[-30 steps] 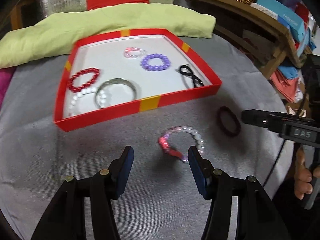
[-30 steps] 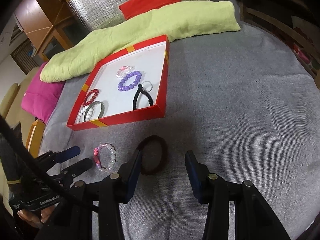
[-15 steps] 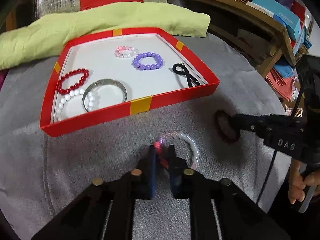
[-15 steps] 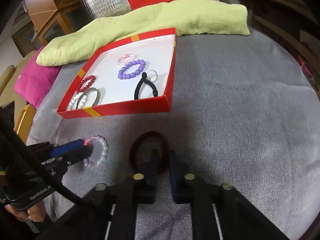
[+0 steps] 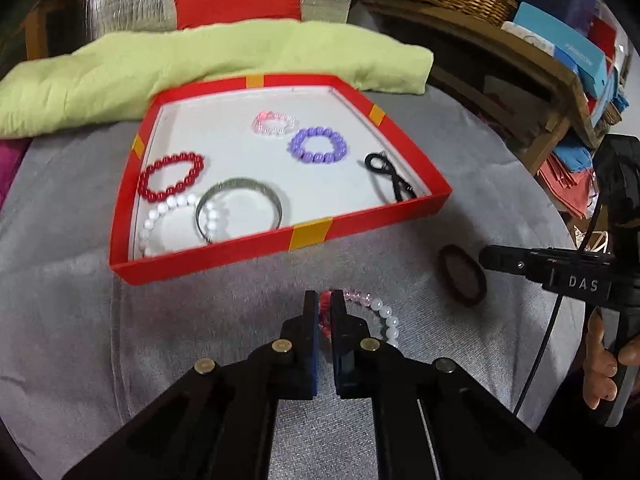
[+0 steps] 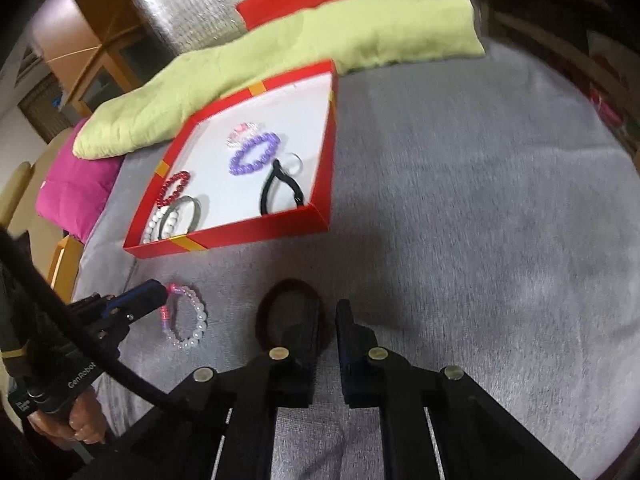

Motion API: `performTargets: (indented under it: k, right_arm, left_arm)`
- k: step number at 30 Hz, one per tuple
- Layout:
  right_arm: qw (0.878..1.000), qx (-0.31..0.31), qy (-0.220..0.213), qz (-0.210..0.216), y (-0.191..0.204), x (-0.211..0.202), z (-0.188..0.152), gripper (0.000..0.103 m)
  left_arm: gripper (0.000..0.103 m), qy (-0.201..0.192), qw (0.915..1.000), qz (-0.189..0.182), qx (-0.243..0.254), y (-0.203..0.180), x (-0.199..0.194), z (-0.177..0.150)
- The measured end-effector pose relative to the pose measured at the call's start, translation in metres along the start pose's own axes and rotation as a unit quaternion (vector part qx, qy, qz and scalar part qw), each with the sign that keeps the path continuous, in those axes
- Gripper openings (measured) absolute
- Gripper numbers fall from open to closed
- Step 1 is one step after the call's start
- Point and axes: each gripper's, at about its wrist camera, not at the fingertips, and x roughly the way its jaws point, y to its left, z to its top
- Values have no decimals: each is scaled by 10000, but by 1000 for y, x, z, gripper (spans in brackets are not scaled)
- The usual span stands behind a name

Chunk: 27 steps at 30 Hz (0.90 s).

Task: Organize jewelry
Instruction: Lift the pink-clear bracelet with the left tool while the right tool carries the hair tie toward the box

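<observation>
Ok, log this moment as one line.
left gripper: shut on pink-and-white bead bracelet | right gripper: shut on dark hair tie | red tray: waiting

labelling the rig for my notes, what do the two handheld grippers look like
Both are black two-finger tools with linkage arms and round brass-coloured pivot pins. The left gripper has blue finger pads and white "GenRobot" lettering. The right gripper carries white "DAS" lettering and a thin black cable.

Shallow red cardboard tray (image 5: pixel 312 232) upper centre of left wrist view, on grey fabric surface (image 5: pixel 80 320); pink-and-white beaded bracelet (image 5: pixel 384 312) below it (lower centre), dark brown hair tie (image 5: pixel 462 276) right.
</observation>
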Motion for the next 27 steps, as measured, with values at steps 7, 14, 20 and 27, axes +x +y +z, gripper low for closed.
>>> performTargets:
  k: [7, 14, 20, 27]
  right_arm:
    - [9998, 22, -214, 46, 0, -6, -3, 60]
    - [9985, -501, -134, -156, 15, 2, -7, 25]
    - [9956, -798, -326, -367, 22, 0, -11, 6]
    - [9935, -680, -907, -67, 22, -25, -6, 6]
  left_arm:
    - [20, 139, 9999, -45, 55, -3, 5, -1]
    - [20, 327, 9991, -16, 287, -10, 13, -8]
    - [7, 184, 9989, -90, 415, -13, 8, -9]
    - [7, -487, 9980, -153, 366, -9, -19, 2]
